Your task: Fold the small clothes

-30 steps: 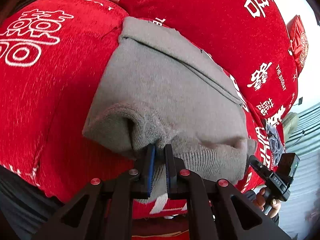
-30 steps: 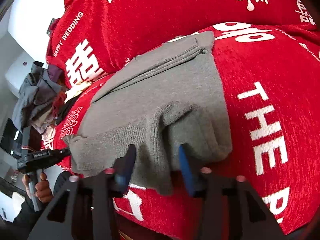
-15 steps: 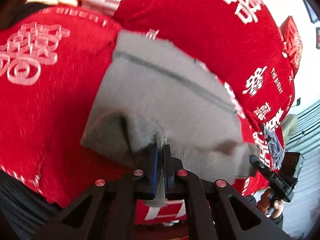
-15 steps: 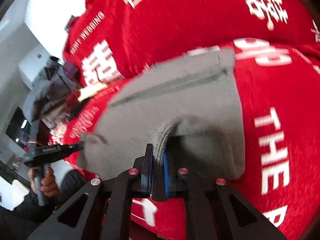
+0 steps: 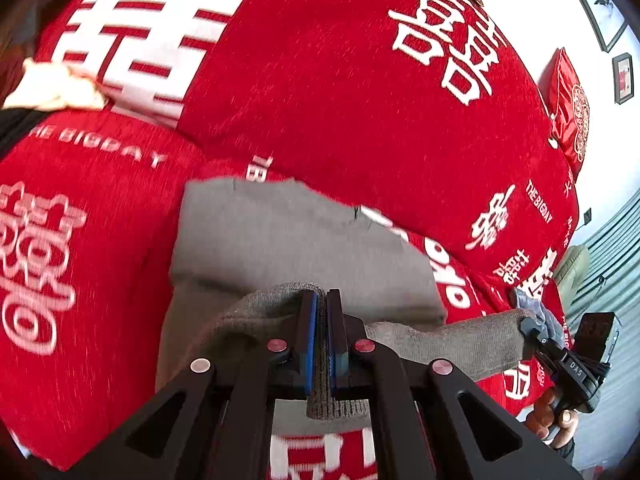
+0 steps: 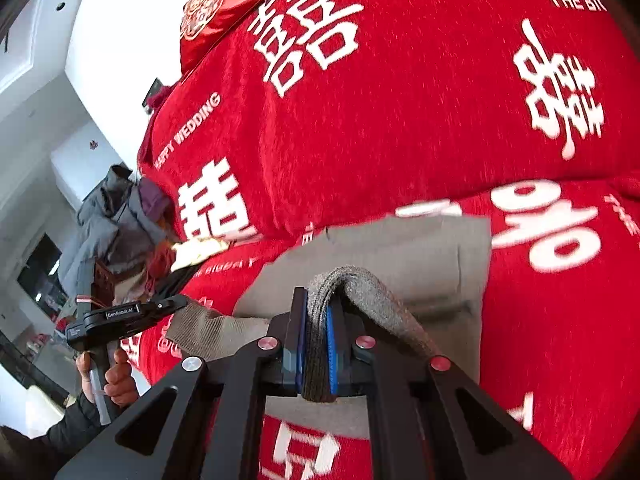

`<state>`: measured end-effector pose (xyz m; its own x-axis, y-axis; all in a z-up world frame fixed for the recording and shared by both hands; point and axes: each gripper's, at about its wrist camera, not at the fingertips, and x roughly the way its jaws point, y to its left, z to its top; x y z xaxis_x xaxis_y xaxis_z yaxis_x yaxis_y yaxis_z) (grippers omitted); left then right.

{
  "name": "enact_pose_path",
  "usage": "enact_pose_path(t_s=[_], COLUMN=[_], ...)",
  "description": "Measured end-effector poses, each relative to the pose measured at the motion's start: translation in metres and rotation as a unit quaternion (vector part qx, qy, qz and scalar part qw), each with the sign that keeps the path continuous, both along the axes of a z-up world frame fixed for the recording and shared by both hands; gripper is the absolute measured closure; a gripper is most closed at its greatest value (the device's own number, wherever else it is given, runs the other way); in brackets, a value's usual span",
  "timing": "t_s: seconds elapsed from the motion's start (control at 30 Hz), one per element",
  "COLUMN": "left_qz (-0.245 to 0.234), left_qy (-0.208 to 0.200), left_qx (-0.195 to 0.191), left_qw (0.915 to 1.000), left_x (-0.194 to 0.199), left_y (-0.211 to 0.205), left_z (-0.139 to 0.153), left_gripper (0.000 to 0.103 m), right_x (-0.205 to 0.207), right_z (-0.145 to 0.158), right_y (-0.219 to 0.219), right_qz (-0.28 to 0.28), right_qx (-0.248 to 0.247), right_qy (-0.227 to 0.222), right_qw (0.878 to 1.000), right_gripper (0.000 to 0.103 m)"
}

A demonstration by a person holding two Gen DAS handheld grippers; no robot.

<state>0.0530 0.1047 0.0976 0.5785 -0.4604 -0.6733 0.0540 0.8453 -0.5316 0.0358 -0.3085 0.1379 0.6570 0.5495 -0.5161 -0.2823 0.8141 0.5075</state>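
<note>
Grey knit garment, small, with a ribbed hem; lies on a bed under a red bedspread printed with white characters and lettering. Far portion rests flat on the bedspread; near ribbed edge is raised off it and stretched between two holds, so the fold reads as partly made and not yet laid. Left hand-held gripper: blue-padded fingers pressed together on a bunched section of the ribbed edge, a short tab of knit hanging out below them. Right hand-held gripper: fingers likewise closed on a thick roll of the same ribbed edge, several layers deep by the look of it. In the left view the right tool appears at the far end of the stretched hem; in the right view the left tool appears likewise, a bare hand on its handle. Handling note, as judgement: carry both holds forward level and together so the raised edge lands parallel to the far edge; keep the hem lightly taut between the holds to avoid a sag or diagonal crease; lower before letting go, and release both at once. Risk: the bunched grips may leave lumps at the corners; the soft, puffy bedspread may let the lower layer creep. Adjacent items: red cushion near the wall; heap of clothing beyond the bed's edge.
</note>
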Motion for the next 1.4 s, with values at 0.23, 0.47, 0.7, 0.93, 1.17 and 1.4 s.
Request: enact_pose_path(t_s=[0.23,0.47,0.7,0.93,1.17,1.4], left_qz=[0.015,0.045,0.063,0.038,0.021,-0.139], left_qy=[-0.018,0.057,0.175,0.148,0.052,0.03], left_qx=[-0.004,0.003,-0.085,-0.111,0.039,0.126], left_qw=[0.9997,0.9973,0.9788,0.9821,0.9977,0.9817], left_x=[0.069,0.154,0.197,0.18,0.117,0.109], left_y=[0.005,0.011,0.033,0.053,0.019,-0.059], left_z=[0.018,-0.052,-0.132,-0.103,-0.062,-0.075], left_gripper=[0.098,0.098,0.097,0.097,0.002,0.002], right_x=[0.076,0.167,0.218,0.197,0.162,0.168], right_z=[0.014,-0.05,-0.127,-0.108,-0.087,-0.108], right_y=[-0.012,-0.016,-0.026,-0.057,-0.02,0.041], right_qz=[-0.034,-0.077,-0.111,-0.141,-0.085,0.008], right_qx=[0.011,-0.008,0.008,0.083,-0.095,-0.256], right_qy=[-0.003,0.083,0.198,0.179,0.14,0.116], right_qw=[0.999,0.994,0.974,0.97,0.982,0.96], right_gripper=[0.094,0.094,0.089,0.035,0.03,0.031])
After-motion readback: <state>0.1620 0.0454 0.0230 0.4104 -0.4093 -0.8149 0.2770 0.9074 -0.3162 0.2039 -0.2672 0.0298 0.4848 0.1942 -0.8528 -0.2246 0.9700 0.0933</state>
